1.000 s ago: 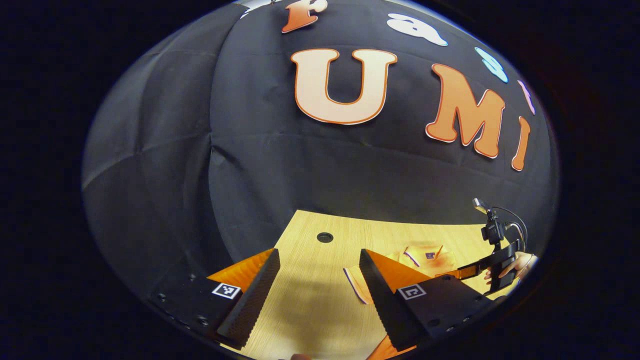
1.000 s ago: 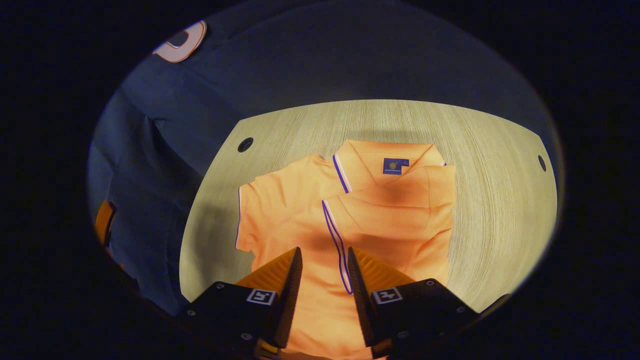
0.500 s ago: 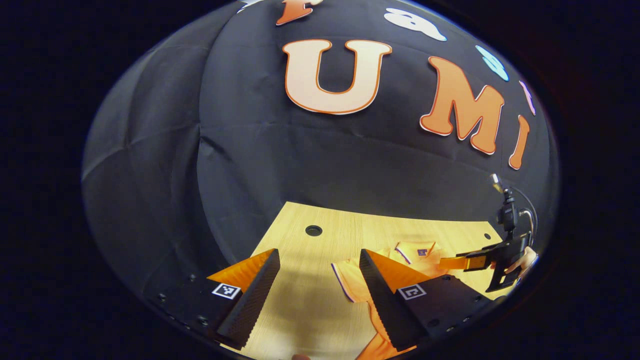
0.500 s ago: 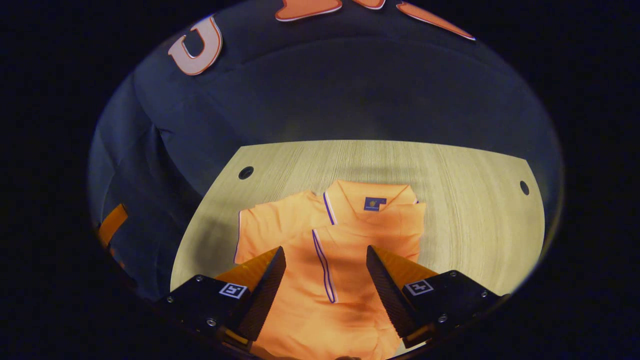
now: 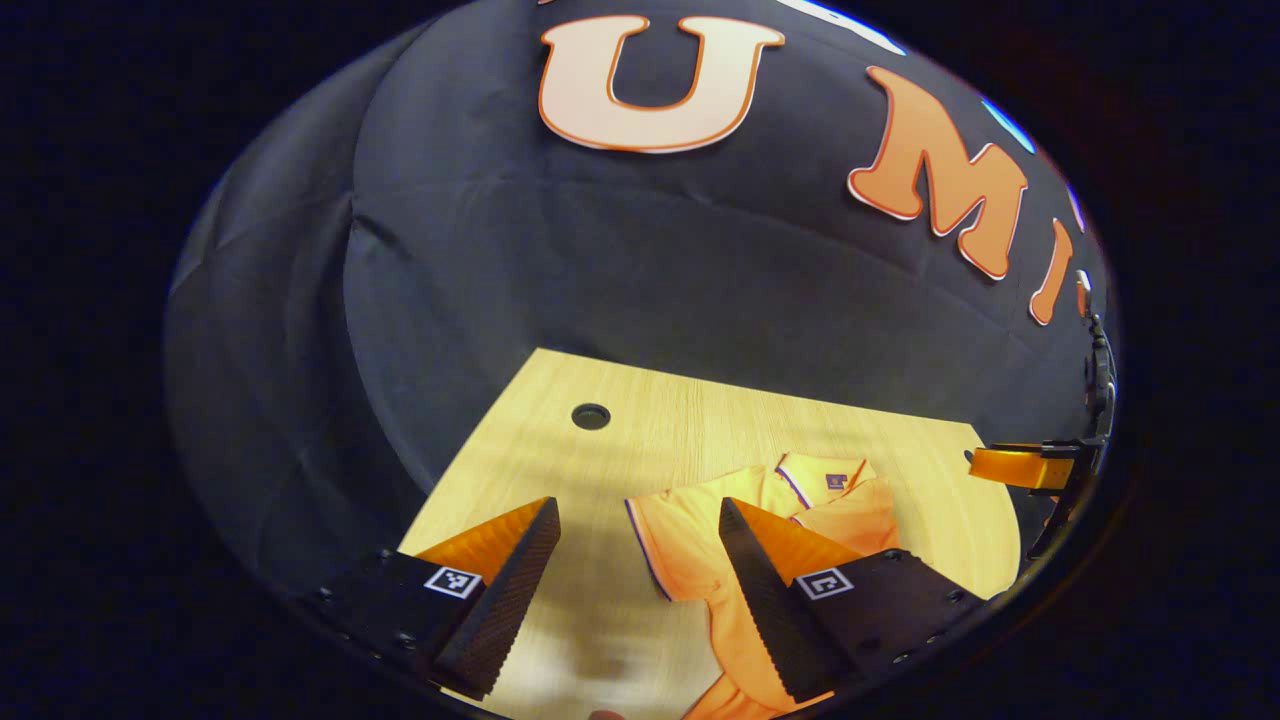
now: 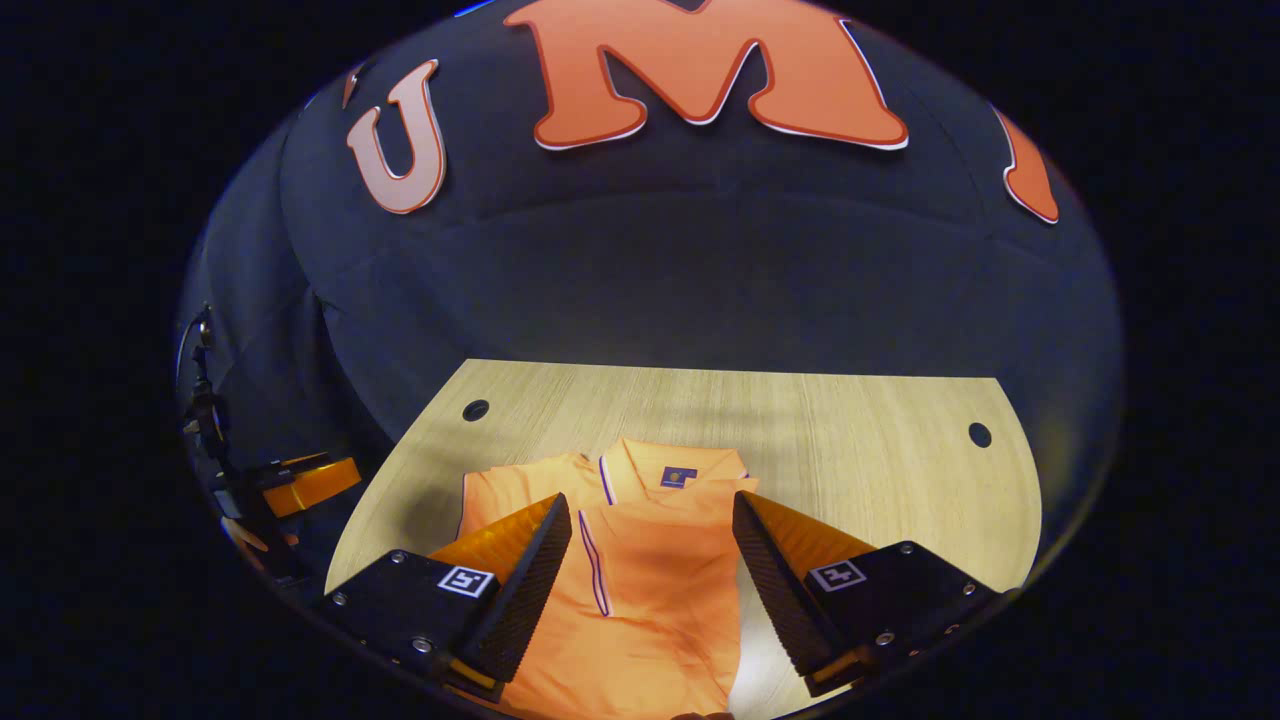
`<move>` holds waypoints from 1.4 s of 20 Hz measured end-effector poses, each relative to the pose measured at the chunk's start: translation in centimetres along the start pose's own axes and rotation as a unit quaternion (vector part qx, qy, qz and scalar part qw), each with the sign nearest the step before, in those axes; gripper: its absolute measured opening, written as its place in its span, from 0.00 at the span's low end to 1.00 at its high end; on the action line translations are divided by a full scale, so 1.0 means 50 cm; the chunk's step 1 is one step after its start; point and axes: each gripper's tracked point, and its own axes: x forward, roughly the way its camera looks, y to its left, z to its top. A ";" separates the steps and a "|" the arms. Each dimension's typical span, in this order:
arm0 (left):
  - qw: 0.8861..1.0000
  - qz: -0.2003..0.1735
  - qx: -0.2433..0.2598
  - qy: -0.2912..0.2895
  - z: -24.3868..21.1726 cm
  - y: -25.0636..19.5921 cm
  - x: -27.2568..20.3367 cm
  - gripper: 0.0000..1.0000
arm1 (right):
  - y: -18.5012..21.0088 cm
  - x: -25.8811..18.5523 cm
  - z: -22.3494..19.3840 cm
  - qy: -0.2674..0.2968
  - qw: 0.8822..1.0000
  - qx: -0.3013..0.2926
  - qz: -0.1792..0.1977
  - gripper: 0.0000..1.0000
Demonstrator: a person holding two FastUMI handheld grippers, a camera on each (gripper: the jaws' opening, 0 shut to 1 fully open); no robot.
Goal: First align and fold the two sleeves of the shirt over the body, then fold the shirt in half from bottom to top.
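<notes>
1. Broadly, the wooden surface (image 6: 860, 420) is running back to the booth's dark wall, with spare room round the shirt.
2. Lengthwise, the orange shirt (image 6: 650, 580) is lying collar-far, one sleeve folded over, the other sleeve (image 5: 670, 530) spread.
3. Nearest that sleeve, the left gripper (image 5: 640, 585) is hovering, jaws wide, empty.
4. Above the body, the right gripper (image 6: 650, 580) is hovering, jaws wide.

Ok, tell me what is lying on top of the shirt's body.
One folded sleeve lies across the shirt, below the collar. The chest beneath is covered.
</notes>
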 end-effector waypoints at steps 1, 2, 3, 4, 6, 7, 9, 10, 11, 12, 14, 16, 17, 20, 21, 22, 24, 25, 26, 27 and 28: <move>0.999 0.002 -0.011 0.037 -0.026 0.001 0.034 0.98 | -0.014 -0.015 0.007 -0.005 1.000 0.007 0.001 0.99; 0.998 0.013 -0.009 0.053 -0.034 0.010 0.053 0.98 | -0.027 -0.028 0.006 -0.006 1.000 0.012 0.001 0.99; 0.998 0.012 -0.003 0.064 -0.042 0.003 0.073 0.99 | -0.037 -0.035 0.005 -0.008 1.000 0.015 0.001 0.99; 0.997 0.014 0.001 0.082 -0.051 0.000 0.091 0.98 | -0.047 -0.042 0.003 -0.008 1.000 0.017 0.000 0.99; 0.993 0.014 0.010 0.119 -0.072 -0.007 0.132 0.96 | -0.060 -0.054 -0.008 -0.003 1.000 0.026 0.005 0.99; 0.990 0.019 0.014 0.140 -0.093 -0.005 0.148 0.99 | -0.064 -0.057 -0.014 0.001 0.999 0.032 0.009 0.99; 0.984 0.024 0.016 0.177 -0.126 -0.010 0.190 0.98 | -0.086 -0.062 -0.029 0.007 0.999 0.035 0.005 0.99; 0.979 0.023 0.014 0.201 -0.147 -0.011 0.202 0.98 | -0.096 -0.065 -0.038 0.011 0.999 0.032 0.002 0.99; 0.975 0.026 0.015 0.219 -0.166 -0.005 0.219 0.98 | -0.099 -0.066 -0.043 0.014 0.999 0.033 0.003 0.99; 0.972 0.033 0.016 0.233 -0.181 0.002 0.225 0.98 | -0.102 -0.070 -0.048 0.018 0.999 0.034 0.005 0.99; 0.967 0.047 0.013 0.249 -0.205 0.012 0.244 0.98 | -0.109 -0.071 -0.055 0.021 0.999 0.038 0.009 0.99; 0.965 0.047 0.007 0.259 -0.219 0.013 0.250 0.97 | -0.116 -0.072 -0.064 0.025 0.999 0.042 0.009 0.99; 0.962 0.053 0.007 0.267 -0.226 0.019 0.248 0.98 | -0.118 -0.072 -0.064 0.027 0.999 0.043 0.011 0.99; 0.960 0.052 0.005 0.277 -0.245 0.018 0.258 0.89 | -0.128 -0.074 -0.066 0.028 0.999 0.045 0.010 0.99; 0.960 0.053 0.005 0.274 -0.243 0.019 0.261 0.87 | -0.127 -0.074 -0.065 0.027 0.999 0.046 0.011 0.99; 0.957 0.073 0.006 0.279 -0.246 0.038 0.262 0.79 | -0.128 -0.075 -0.064 0.027 0.998 0.048 0.012 0.99; 0.955 0.057 0.026 0.289 -0.247 0.036 0.249 0.53 | -0.124 -0.080 -0.062 0.024 0.998 0.054 0.016 0.99; 0.961 0.008 0.010 0.278 -0.243 0.003 0.259 0.52 | -0.124 -0.078 -0.063 0.023 0.998 0.054 0.016 0.99; 0.959 0.020 -0.013 0.281 -0.241 -0.005 0.258 0.27 | -0.125 -0.080 -0.063 0.023 0.998 0.053 0.014 0.99; 0.962 0.020 -0.018 0.271 -0.245 -0.008 0.258 0.02 | -0.125 -0.083 -0.065 0.024 0.998 0.052 0.013 0.99; 0.962 0.015 -0.020 0.273 -0.251 -0.013 0.264 0.01 | -0.126 -0.085 -0.065 0.025 0.998 0.052 0.011 0.99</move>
